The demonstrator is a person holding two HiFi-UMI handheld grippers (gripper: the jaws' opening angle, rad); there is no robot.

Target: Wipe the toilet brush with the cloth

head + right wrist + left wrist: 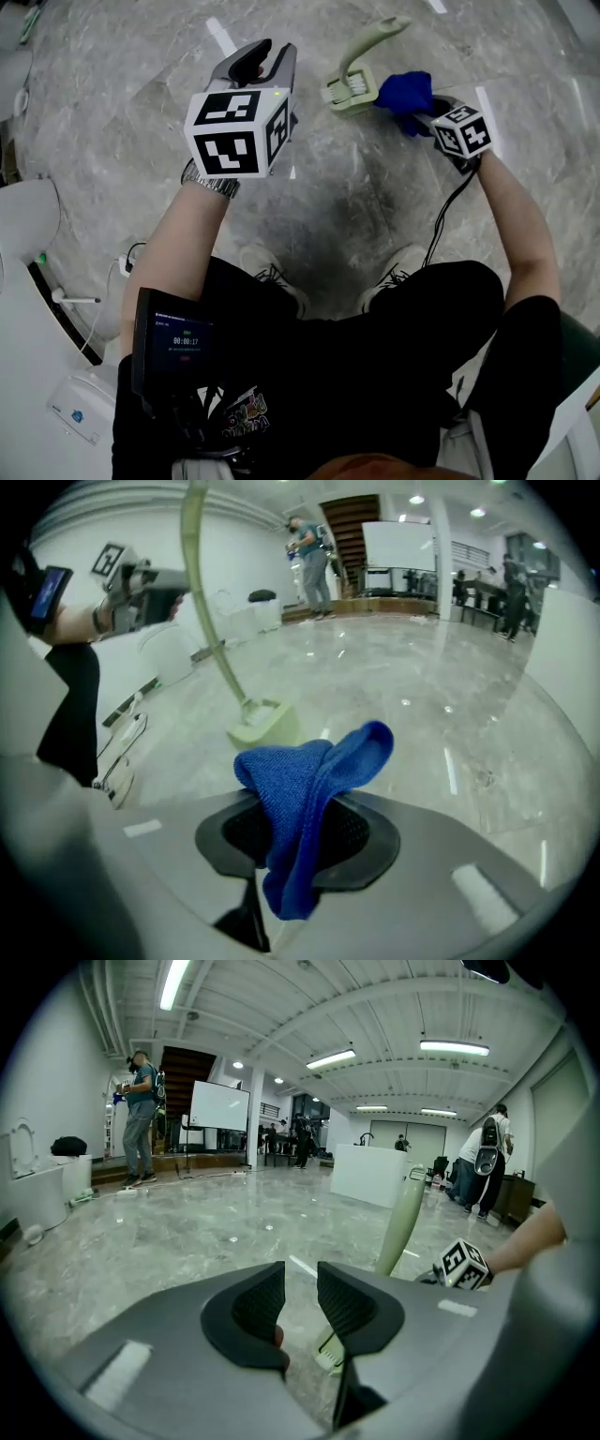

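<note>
Blue cloth [309, 771]: clamped between the jaws of the right hand-held gripper [314, 832]. One fold stands up above the pads and a tail hangs below them.

Toilet brush [354, 80]: pale green, standing with its wide lower end on the grey marble floor [112, 94]. The handle rises from it and bends at the top. In the head view the cloth lies just beside the brush's lower end, on its right. Contact between the two cannot be told. In the right gripper view the brush stands a little beyond the cloth, to the left.

Left hand-held gripper [300, 1283]: released. The jaws stand apart with a narrow gap, nothing is between the pads, and the floor shows through. In the head view it is held to the left of the brush, not touching it. In its own view the brush handle rises to the right of the jaws.
</note>
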